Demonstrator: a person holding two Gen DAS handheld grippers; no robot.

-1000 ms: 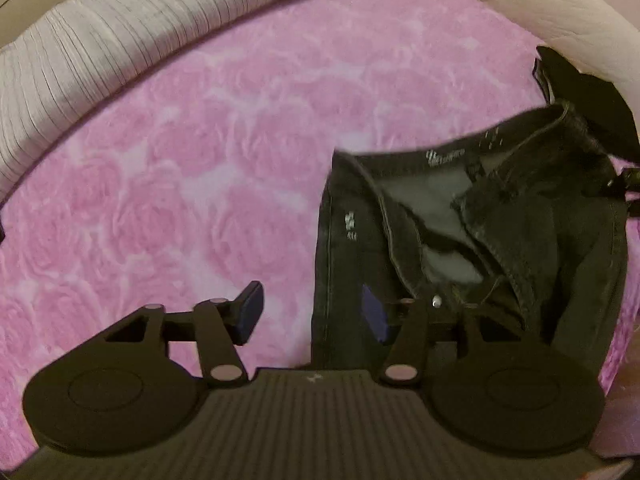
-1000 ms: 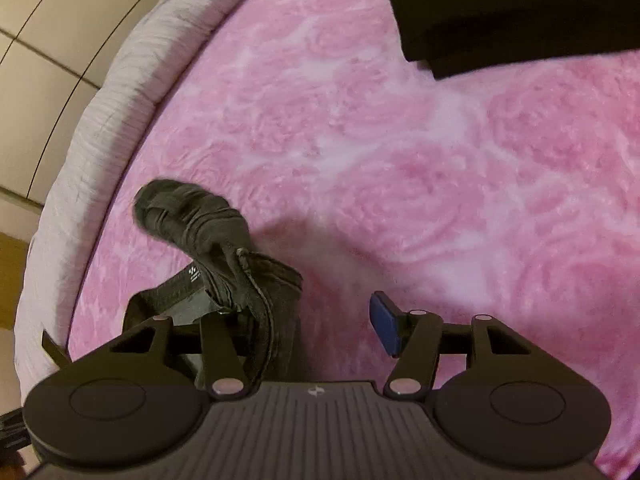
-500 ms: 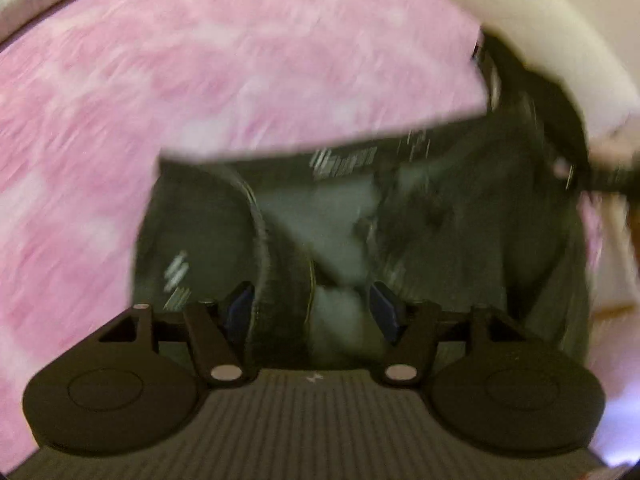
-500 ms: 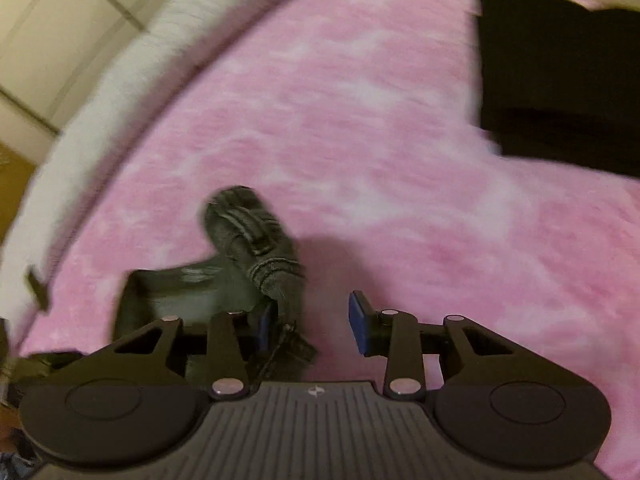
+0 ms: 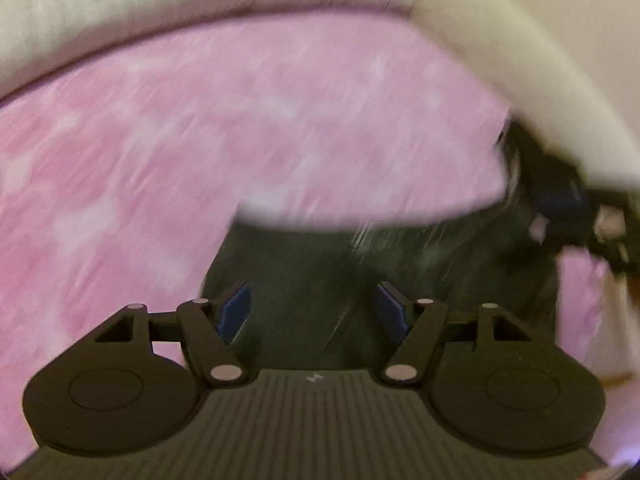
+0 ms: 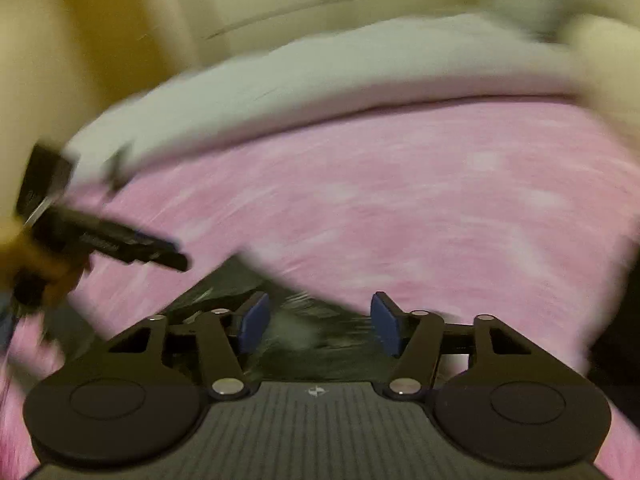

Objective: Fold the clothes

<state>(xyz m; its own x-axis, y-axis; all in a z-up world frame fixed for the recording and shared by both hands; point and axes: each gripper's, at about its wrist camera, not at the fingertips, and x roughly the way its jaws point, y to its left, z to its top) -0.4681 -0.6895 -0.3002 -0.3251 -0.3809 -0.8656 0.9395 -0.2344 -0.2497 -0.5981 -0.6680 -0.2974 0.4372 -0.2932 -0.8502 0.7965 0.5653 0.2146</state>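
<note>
Dark grey jeans (image 5: 320, 264) lie crumpled on the pink blanket (image 5: 200, 140); both views are motion-blurred. My left gripper (image 5: 314, 312) is open, its blue pads spread over the denim with cloth showing in the gap. My right gripper (image 6: 320, 320) is also open, low over another part of the jeans (image 6: 296, 320), fabric lying between its pads. Each gripper shows in the other's view: the right one (image 5: 560, 200) at the jeans' far right end, the left one (image 6: 124, 246) at the left, held by a hand (image 6: 36, 268).
A white pleated cover (image 6: 320, 68) runs along the blanket's far edge, with a cream padded board (image 5: 540, 80) at the right. A black garment (image 6: 620, 320) lies at the right edge of the right wrist view. Cream cabinet fronts (image 6: 120, 20) stand behind the bed.
Both grippers have swung fast, so the views now look level across the bed. The jeans have gone from bunched upright to lower and flatter. Both grippers stayed open.
</note>
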